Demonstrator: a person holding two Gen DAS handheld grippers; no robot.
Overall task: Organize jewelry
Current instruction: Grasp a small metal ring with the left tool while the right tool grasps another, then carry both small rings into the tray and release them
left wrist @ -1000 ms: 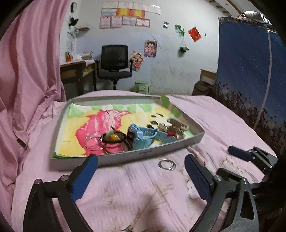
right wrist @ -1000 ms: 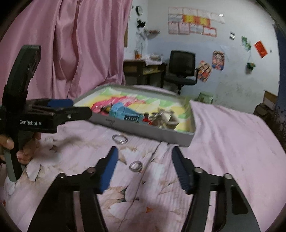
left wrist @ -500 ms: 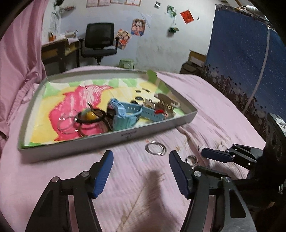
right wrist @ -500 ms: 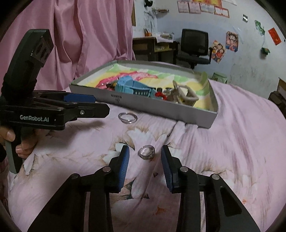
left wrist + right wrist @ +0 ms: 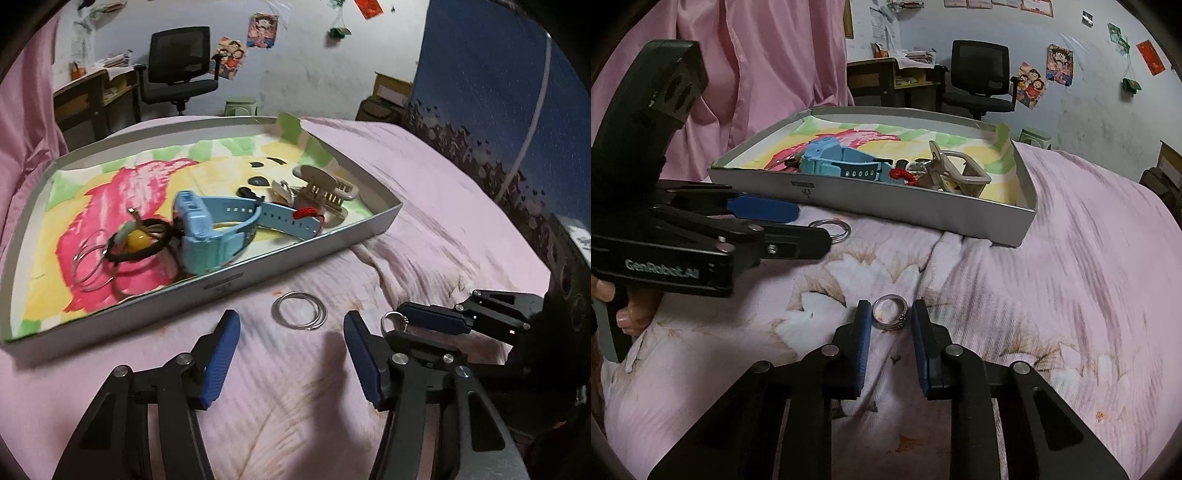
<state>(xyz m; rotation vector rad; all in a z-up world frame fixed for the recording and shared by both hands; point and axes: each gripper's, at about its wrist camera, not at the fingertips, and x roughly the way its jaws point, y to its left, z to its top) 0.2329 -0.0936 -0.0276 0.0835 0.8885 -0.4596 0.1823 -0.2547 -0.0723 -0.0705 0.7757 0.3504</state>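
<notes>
A small silver ring (image 5: pixel 888 325) stands tilted on the floral pink bedspread, pinched between the blue pads of my right gripper (image 5: pixel 891 321). The left wrist view shows that ring (image 5: pixel 393 319) upright at the right gripper's tips (image 5: pixel 406 325). A pair of thin silver hoops (image 5: pixel 275 314) lies flat just in front of the grey tray (image 5: pixel 221 285). My left gripper (image 5: pixel 291 345) is open, its fingers straddling the cloth just short of the hoops. From the right wrist view, the left gripper (image 5: pixel 812 226) reaches in from the left, its tips beside the hoops (image 5: pixel 846 231).
The tray (image 5: pixel 886 207) holds a blue watch (image 5: pixel 207 232), a beige claw clip (image 5: pixel 325 188), a black cord with a yellow bead (image 5: pixel 139 240), thin hoops (image 5: pixel 88 271) and a red cord (image 5: pixel 308 213). A hand (image 5: pixel 628 314) grips the left tool. Pink curtain hangs left; chair and desk stand behind.
Both grippers have dropped lower and moved closer to the bedspread. The right gripper's fingers have narrowed onto the small ring. The left gripper has narrowed and come nearer the hoops.
</notes>
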